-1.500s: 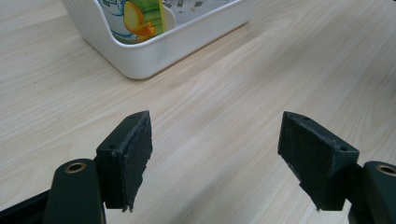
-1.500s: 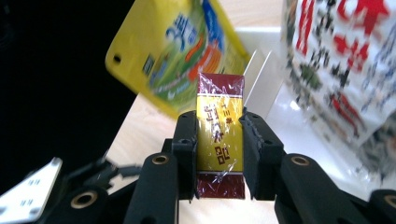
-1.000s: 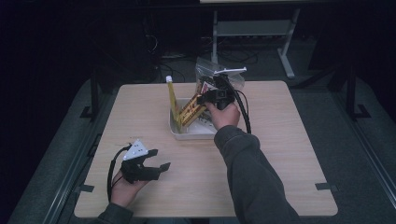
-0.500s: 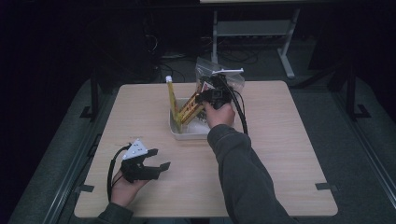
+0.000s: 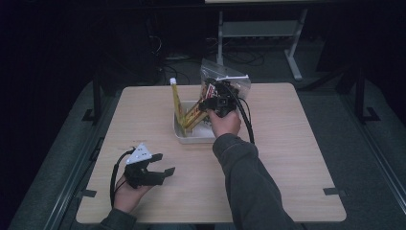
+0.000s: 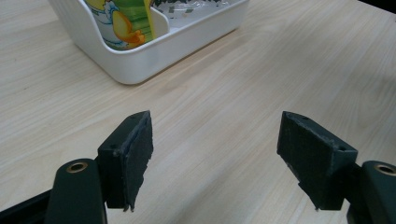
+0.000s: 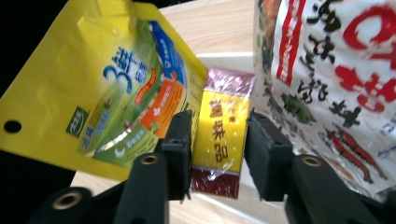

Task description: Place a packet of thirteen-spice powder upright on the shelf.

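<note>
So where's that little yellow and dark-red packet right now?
In the right gripper view, the small packet stands between the right claw's open jaws, with the yellow pouch on its left and the clear snack bag on its right.

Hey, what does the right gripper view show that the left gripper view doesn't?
Right gripper view: a small yellow sachet between the jaws of the right gripper, which have just been opening, and a clear bag with red lettering beside it. Left gripper view: the left gripper with jaws wide apart over bare wood, nothing between them, and the white tray ahead. Both: the wooden table and, apparently, the same yellow pouch.
</note>
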{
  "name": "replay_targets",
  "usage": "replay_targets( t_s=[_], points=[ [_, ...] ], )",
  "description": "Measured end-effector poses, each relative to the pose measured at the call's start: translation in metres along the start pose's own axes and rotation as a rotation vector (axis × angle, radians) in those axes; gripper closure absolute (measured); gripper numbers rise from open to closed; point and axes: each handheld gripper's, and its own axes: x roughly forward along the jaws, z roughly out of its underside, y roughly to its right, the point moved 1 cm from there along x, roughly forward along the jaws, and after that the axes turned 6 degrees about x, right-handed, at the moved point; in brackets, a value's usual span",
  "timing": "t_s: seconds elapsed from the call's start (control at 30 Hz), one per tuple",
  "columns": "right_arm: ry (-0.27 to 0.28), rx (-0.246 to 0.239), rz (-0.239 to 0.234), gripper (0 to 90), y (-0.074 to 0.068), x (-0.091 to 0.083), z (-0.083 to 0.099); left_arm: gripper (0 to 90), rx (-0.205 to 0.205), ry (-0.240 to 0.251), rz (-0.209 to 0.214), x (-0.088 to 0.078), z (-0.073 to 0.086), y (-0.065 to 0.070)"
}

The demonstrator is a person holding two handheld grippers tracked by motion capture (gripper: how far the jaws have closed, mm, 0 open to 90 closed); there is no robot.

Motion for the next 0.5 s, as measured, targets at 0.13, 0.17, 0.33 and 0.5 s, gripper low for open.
replay_targets(
  t_s=[0.13, 0.17, 0.33, 0.5],
  points=[
    [-0.013, -0.010, -0.018, 56.0, 0.0002, -0.0022, 0.0040, 26.4, 0.003, -0.002, 0.003, 0.0006, -0.0004, 0.0009],
    [-0.016, -0.016, -0.020, 55.9, -0.0007, -0.0029, 0.0049, 26.4, 0.003, -0.003, 0.003, 0.0007, -0.0004, 0.0011],
    [-0.016, -0.029, -0.033, 55.1, -0.0040, -0.0030, 0.0055, 26.4, 0.003, 0.001, 0.004, 0.0005, -0.0006, 0.0013],
    [-0.010, -0.019, -0.050, 55.0, -0.0034, -0.0007, 0.0040, 26.4, 0.000, -0.002, 0.004, 0.0004, -0.0001, 0.0000]
  ],
)
